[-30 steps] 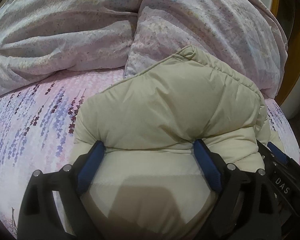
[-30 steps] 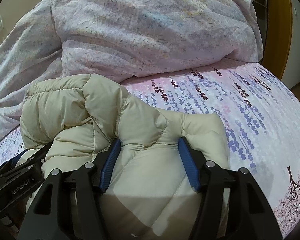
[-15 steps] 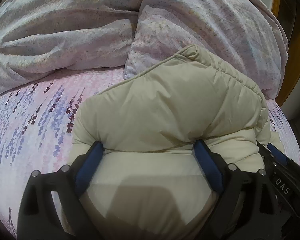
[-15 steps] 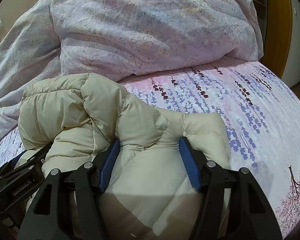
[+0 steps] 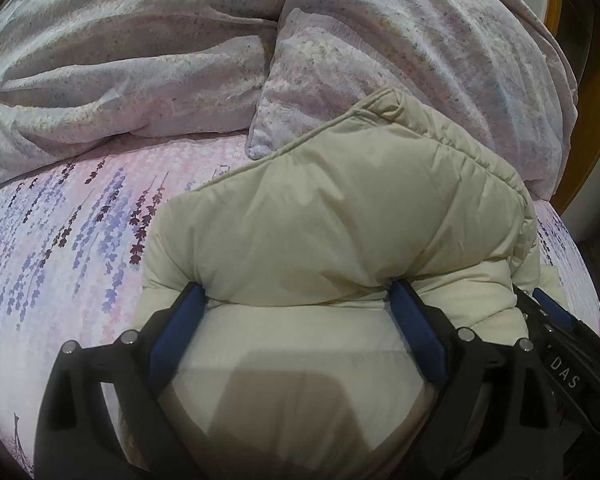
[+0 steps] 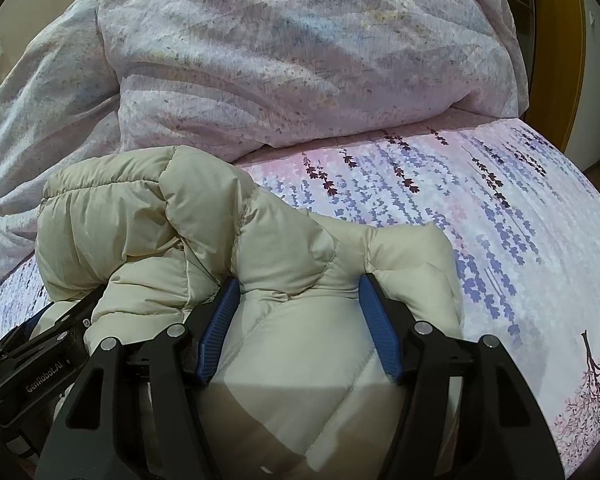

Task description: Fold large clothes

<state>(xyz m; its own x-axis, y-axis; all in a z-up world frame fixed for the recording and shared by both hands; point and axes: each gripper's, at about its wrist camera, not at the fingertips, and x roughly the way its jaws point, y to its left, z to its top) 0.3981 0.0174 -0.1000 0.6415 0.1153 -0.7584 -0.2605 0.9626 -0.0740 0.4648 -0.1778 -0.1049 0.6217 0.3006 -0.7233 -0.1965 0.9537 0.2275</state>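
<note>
A cream puffer jacket (image 5: pixel 340 224) lies bunched in a thick bundle on the flowered bed sheet (image 5: pixel 60 248). My left gripper (image 5: pixel 298 300) has its blue pads pressed into the jacket's padded bulk, which fills the gap between them. My right gripper (image 6: pixel 298 292) squeezes another thick part of the same jacket (image 6: pixel 284 256) between its blue pads. The two grippers sit side by side: the right one shows at the left wrist view's right edge (image 5: pixel 556 356), the left one at the right wrist view's lower left (image 6: pixel 40 364).
A crumpled lilac duvet (image 5: pixel 140 60) is heaped at the back of the bed, right behind the jacket; it also fills the top of the right wrist view (image 6: pixel 300 60). A wooden frame (image 5: pixel 596 120) stands past the bed's right edge.
Almost nothing differs. The jacket bundle has shifted very slightly; both grippers keep the same hold.
</note>
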